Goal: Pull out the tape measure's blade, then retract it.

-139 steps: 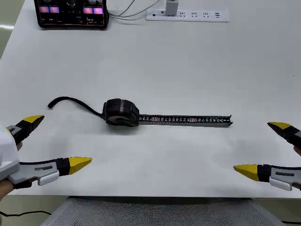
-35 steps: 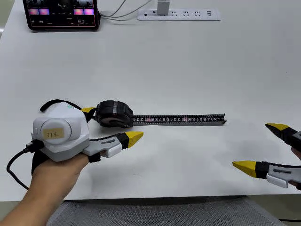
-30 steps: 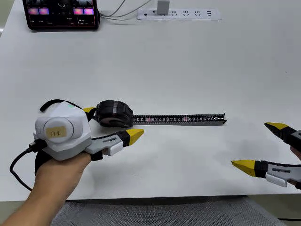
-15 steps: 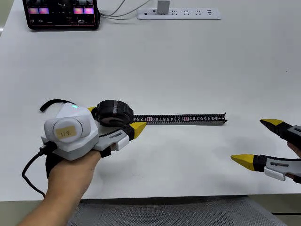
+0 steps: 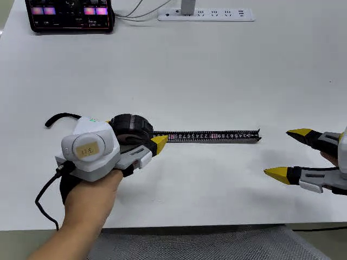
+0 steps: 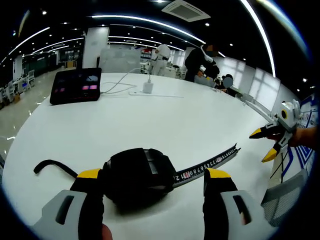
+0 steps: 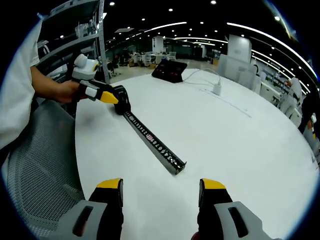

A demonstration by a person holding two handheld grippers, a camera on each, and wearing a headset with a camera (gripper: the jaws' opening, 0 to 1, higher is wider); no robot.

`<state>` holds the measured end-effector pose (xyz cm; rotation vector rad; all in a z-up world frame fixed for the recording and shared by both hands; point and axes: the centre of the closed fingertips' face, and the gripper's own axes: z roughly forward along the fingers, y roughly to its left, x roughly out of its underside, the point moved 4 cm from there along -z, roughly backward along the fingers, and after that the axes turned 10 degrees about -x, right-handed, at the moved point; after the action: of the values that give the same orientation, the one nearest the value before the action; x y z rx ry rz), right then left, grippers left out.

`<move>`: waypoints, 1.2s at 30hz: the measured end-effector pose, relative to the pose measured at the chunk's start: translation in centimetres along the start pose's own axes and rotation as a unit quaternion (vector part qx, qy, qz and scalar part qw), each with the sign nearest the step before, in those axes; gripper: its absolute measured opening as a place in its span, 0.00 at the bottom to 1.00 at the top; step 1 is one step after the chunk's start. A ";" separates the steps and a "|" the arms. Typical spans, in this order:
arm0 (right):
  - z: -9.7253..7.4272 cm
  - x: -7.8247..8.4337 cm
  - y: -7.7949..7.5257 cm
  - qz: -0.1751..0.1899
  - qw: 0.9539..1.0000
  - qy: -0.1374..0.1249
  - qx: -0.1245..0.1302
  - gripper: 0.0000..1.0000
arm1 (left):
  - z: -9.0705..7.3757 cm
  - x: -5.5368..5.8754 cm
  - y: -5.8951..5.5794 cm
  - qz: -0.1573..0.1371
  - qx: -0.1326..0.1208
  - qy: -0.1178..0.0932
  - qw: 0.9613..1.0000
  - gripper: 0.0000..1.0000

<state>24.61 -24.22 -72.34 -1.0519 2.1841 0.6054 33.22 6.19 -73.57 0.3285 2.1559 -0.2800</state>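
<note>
Head view, tape measure (image 5: 130, 129): black, lying left of centre on the white bench (image 5: 217, 70). Its blade (image 5: 211, 136) is drawn out flat toward the right and ends right of centre.
Head view, left claw (image 5: 135, 135): released, jaws straddling the tape measure. The near yellow tip sits just below where the blade comes out; the far tip is hidden.
Head view, right claw (image 5: 286, 153): lower right, released, well apart from the blade's end.
Left gripper view, tape measure (image 6: 137, 175): low centre between the left claw (image 6: 152, 175) jaws, close against the left-hand jaw. The blade (image 6: 205, 166) runs up to the right, just inside the right-hand jaw.
Left gripper view, strap (image 6: 50, 165): a black loop trailing to the lower left.
Left gripper view, right claw (image 6: 262, 145): at the right edge, spread.
Right gripper view, blade (image 7: 152, 142): its end lies at centre, above the spread right claw (image 7: 161, 185) and apart from both tips. It runs to the upper left.
Right gripper view, left claw (image 7: 112, 97): upper left, at the tape measure (image 7: 121, 102).
</note>
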 end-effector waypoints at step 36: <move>3.0 -1.0 -4.0 -0.091 0.989 0.091 -0.071 0.38 | 1.4 0.2 1.0 -0.018 -0.059 0.015 0.998 0.64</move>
<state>29.36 -24.15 -74.22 -1.4139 2.1916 0.6098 34.54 6.74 -74.58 0.2289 2.1988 -0.1686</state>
